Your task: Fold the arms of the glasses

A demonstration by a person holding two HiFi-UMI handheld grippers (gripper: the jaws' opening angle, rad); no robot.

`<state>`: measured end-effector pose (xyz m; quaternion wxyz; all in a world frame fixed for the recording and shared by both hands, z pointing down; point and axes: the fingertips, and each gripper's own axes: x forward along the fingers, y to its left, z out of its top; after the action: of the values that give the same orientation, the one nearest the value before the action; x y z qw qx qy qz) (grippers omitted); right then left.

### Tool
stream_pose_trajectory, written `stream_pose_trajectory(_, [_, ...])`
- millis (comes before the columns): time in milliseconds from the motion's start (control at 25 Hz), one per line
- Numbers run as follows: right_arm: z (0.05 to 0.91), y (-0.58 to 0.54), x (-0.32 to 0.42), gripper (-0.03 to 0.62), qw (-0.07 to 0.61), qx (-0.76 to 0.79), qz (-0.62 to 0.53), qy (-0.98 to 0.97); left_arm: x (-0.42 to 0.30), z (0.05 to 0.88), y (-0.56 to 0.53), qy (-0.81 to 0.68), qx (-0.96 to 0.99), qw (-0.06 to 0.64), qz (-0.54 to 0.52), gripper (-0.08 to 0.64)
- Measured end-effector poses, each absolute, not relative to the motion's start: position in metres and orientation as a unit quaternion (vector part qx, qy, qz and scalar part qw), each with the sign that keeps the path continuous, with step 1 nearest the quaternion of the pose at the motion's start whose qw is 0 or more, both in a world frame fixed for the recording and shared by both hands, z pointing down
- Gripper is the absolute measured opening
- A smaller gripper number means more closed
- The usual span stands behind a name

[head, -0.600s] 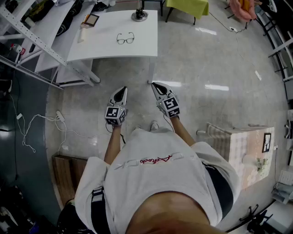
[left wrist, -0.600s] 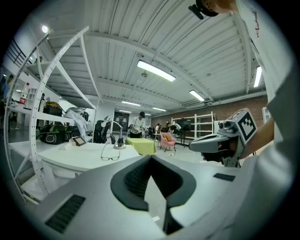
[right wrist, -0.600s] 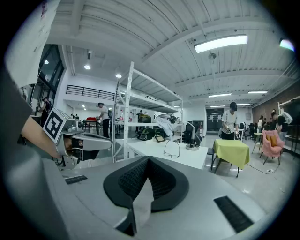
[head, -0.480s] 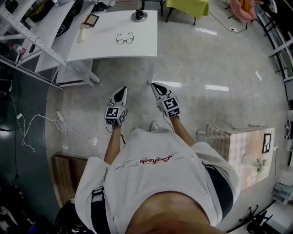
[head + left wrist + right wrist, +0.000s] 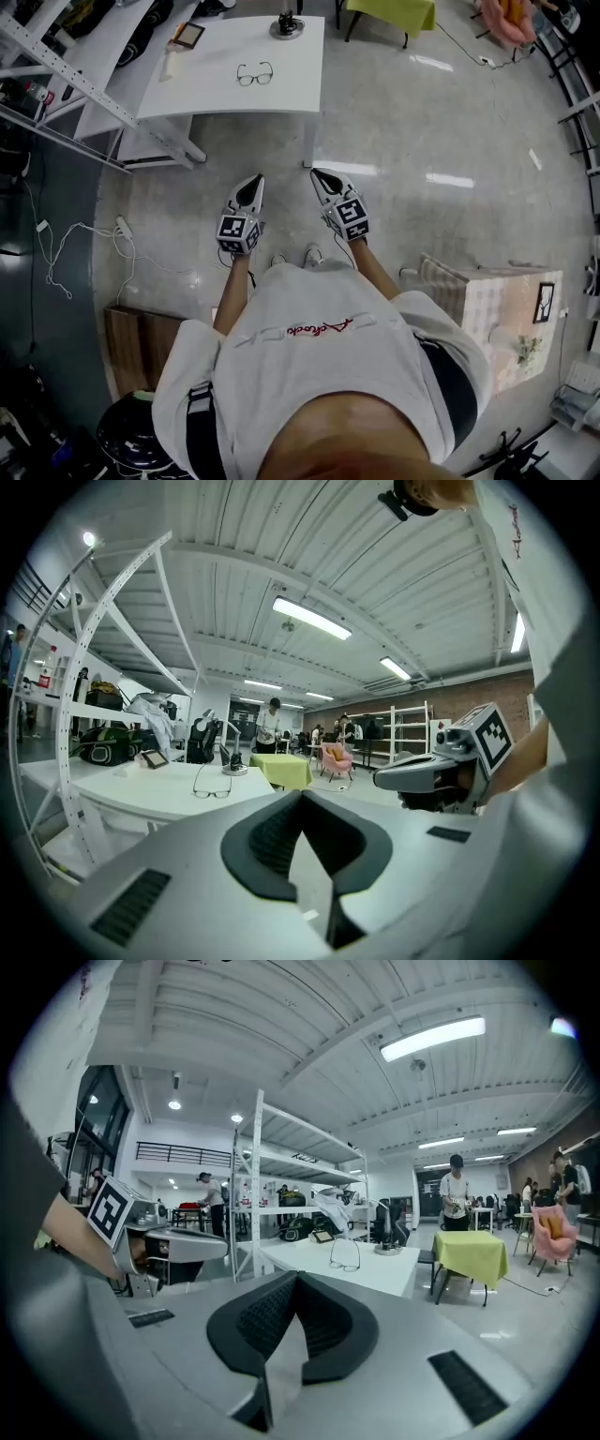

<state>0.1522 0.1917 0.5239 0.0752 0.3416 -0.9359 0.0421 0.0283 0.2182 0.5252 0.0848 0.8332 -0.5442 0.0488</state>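
Observation:
Black-rimmed glasses [image 5: 254, 74] lie with arms unfolded on the white table [image 5: 286, 89], far ahead of both grippers. In the left gripper view the glasses [image 5: 213, 782] stand on the tabletop in the distance. They show in the right gripper view too, the glasses [image 5: 345, 1253] sitting near the table's edge. My left gripper [image 5: 251, 181] and right gripper [image 5: 318, 174] are held side by side over the floor, short of the table. Both are shut with nothing between the jaws, as also seen on the left gripper [image 5: 300, 795] and the right gripper [image 5: 295, 1278].
A lamp base [image 5: 286, 25] and a small framed tablet [image 5: 187, 36] stand at the table's far side. A metal shelving rack [image 5: 66, 70] runs along the left. A yellow-green table [image 5: 389, 11] is behind, a checkered box [image 5: 492, 305] at right, cables [image 5: 56, 253] on the floor at left.
The head view has shifted a little, so the table and glasses sit slightly higher in it. Both grippers stay shut and in the same place before the body.

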Motion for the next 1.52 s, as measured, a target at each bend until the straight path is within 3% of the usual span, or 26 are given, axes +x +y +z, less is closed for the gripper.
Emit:
stream_pose_trajectory(600, [0.542, 0.191, 0.155, 0.026, 0.062, 0.297, 0.06, -0.951, 0.039, 0.534, 0.232, -0.573, 0.811, 0.084, 0.086, 0.028])
stream_pose_trajectory(1520, [0.566, 0.107, 0.13, 0.026, 0.088, 0.298, 0.051, -0.949, 0.029, 0.561, 0.136, -0.552, 0.825, 0.106, 0.064, 0.028])
